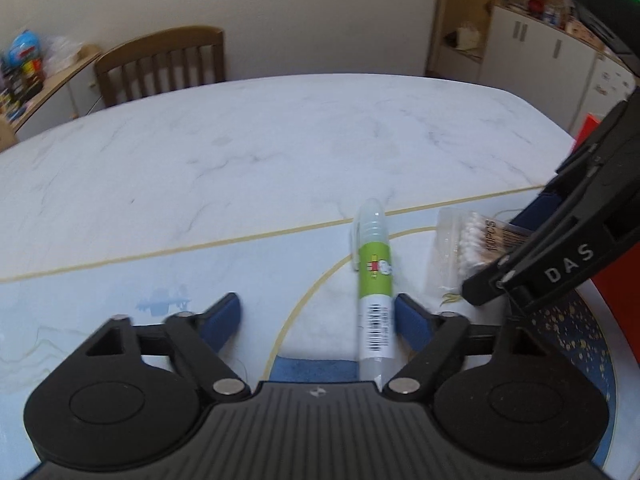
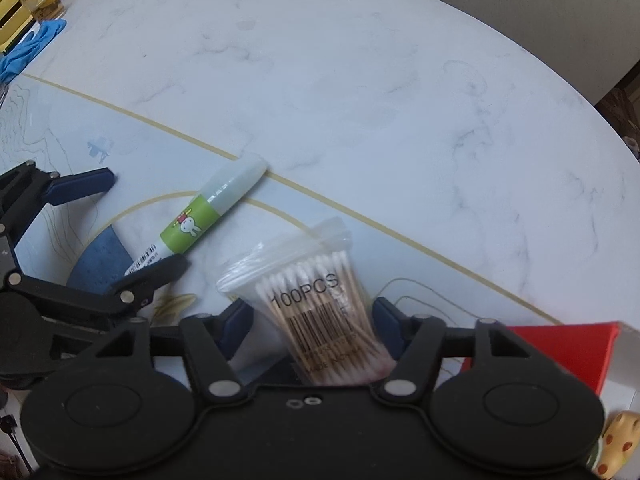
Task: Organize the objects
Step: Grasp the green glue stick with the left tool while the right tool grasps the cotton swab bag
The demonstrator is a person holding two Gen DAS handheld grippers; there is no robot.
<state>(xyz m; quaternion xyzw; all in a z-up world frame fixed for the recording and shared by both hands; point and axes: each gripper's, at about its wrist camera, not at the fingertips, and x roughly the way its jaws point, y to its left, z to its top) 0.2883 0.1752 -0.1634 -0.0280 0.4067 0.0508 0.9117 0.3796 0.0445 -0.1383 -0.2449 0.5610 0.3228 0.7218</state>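
Note:
A pen point(image 1: 374, 280) with a green label and a clear cap lies on the table mat between the jaws of my left gripper point(image 1: 318, 318). It rests near the right-hand pad, and the left-hand pad stands well clear, so this gripper is open. In the right wrist view the same pen point(image 2: 200, 220) lies between the left gripper's fingers point(image 2: 80, 184). A clear bag of cotton swabs point(image 2: 320, 312) marked 100PCS sits between the blue pads of my right gripper point(image 2: 312, 322). The pads are close to its sides, and I see no firm squeeze. The bag point(image 1: 476, 240) also shows in the left wrist view, under the right gripper's fingers point(image 1: 540, 264).
The white marble table point(image 2: 360, 80) carries a pale mat with gold lines. A red box point(image 2: 568, 348) lies at the right, with a yellow spotted toy point(image 2: 618, 448) near it. A blue glove point(image 2: 32, 48) sits far left. A wooden chair point(image 1: 160, 64) stands behind the table.

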